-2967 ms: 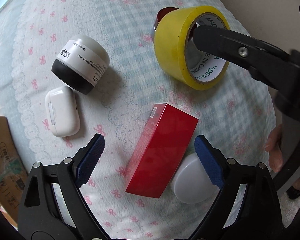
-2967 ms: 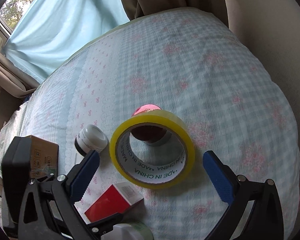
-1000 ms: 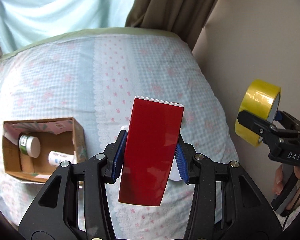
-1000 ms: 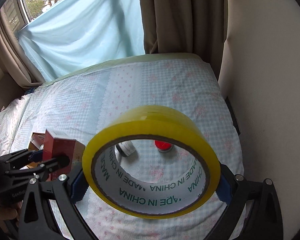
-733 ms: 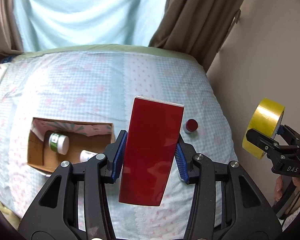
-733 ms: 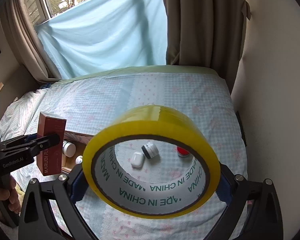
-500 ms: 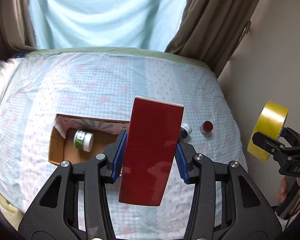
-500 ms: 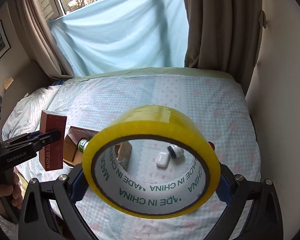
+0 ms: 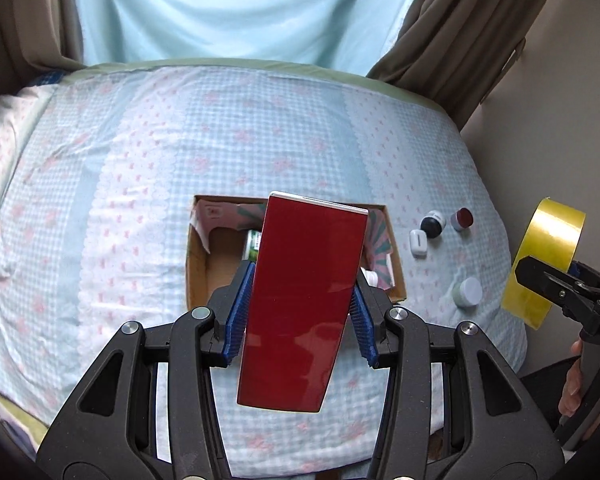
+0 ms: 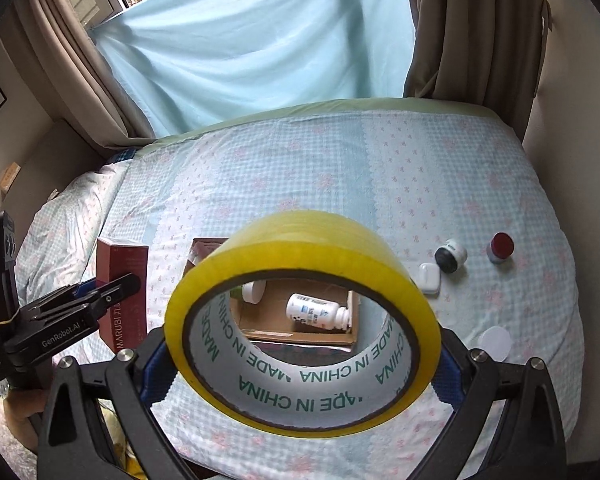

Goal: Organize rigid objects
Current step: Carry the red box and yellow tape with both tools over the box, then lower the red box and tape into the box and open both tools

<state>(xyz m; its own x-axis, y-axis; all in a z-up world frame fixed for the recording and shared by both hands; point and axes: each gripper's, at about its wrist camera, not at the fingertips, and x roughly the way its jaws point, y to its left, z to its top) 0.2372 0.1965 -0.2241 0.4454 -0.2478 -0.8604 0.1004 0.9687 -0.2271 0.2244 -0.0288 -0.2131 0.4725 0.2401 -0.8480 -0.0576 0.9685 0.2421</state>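
My left gripper [image 9: 300, 312] is shut on a tall red box [image 9: 304, 300], held high above the bed; it also shows in the right wrist view [image 10: 122, 296]. My right gripper [image 10: 296, 364] is shut on a yellow tape roll [image 10: 300, 308], also seen at the right of the left wrist view [image 9: 542, 264]. An open cardboard box [image 9: 196, 272] lies on the bed below, holding a white bottle [image 10: 316, 312] and a green-labelled jar [image 9: 253, 245].
On the checked bedspread right of the box lie a white earbud case [image 9: 418, 242], a black-and-white jar [image 9: 433, 224], a red-capped jar [image 9: 462, 219] and a white-lidded jar [image 9: 467, 292]. A wall stands at the right, curtains behind the bed.
Both grippers picked up their objects from the bed and rose up and back; the cardboard box has shifted toward the centre of both views.
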